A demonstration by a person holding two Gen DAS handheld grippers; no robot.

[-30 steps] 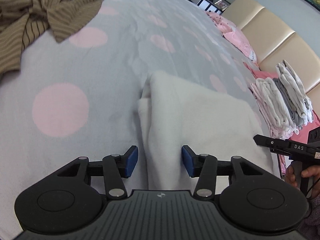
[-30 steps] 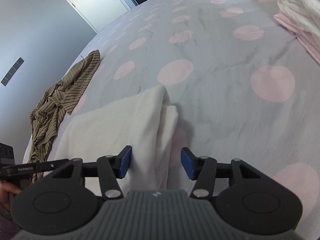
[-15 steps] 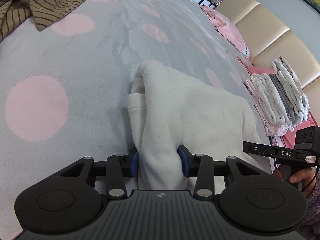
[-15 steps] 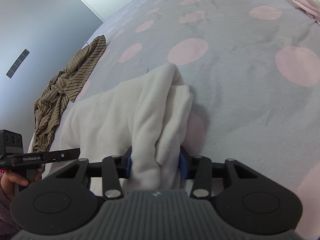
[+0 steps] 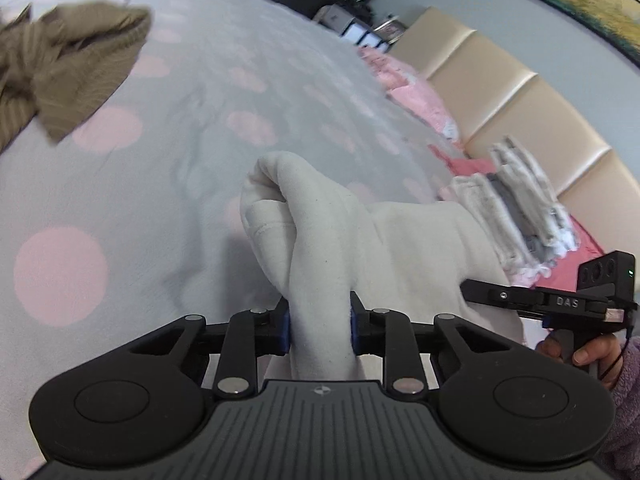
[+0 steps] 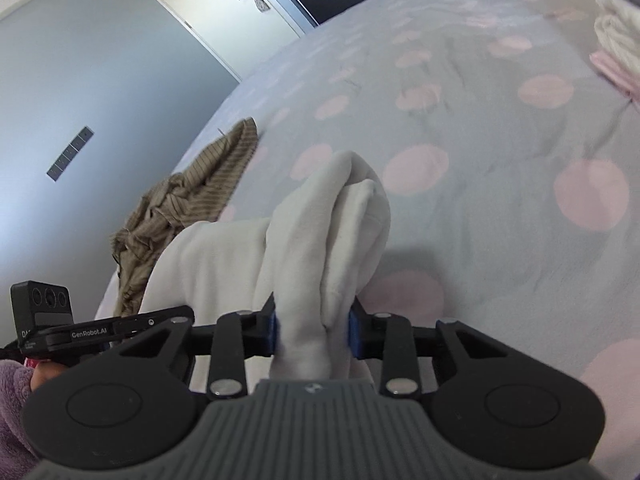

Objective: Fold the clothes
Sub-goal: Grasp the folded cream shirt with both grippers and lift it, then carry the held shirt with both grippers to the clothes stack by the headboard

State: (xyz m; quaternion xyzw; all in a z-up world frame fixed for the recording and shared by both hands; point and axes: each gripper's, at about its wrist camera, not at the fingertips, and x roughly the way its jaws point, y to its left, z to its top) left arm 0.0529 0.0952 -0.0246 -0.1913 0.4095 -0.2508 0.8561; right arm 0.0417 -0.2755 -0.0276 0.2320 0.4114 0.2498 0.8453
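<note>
A: The left gripper [image 5: 319, 328] has just been closing; its blue pads now pinch a bunched edge of the cream garment [image 5: 340, 240], raised above the spotted bed [image 5: 120, 200]. The left view alone shows the folded stack [image 5: 520, 208] by the headboard [image 5: 520, 92].

B: The right gripper [image 6: 313, 332] has just been closing too, clamped on the same garment [image 6: 320, 232]. Only its view shows the door [image 6: 208, 12]; the brown striped shirt [image 6: 188, 208] appears in both.
</note>
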